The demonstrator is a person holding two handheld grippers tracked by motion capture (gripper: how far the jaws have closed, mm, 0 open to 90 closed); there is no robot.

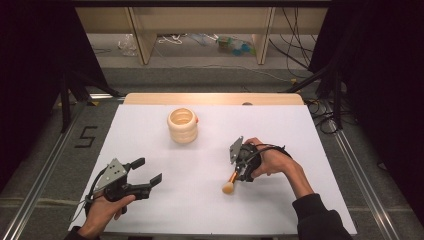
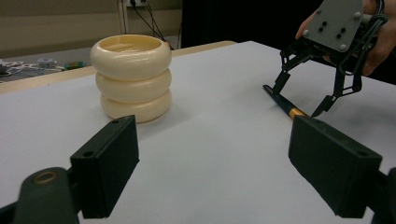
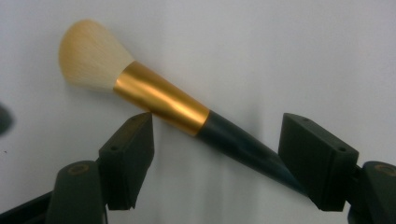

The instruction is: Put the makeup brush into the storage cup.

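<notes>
High view: one brush (image 1: 231,183), one holder (image 1: 182,125).

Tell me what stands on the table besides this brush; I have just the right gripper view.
Observer: A cream ringed holder stands upright beyond the brush, toward the far edge of the table.
Operator: Report the left gripper.
Observer: The left gripper is at the near left, jaws open, nothing between them.
Operator: Check inside the holder.
Observer: Its mouth faces up; whether anything is inside I cannot tell.
</notes>
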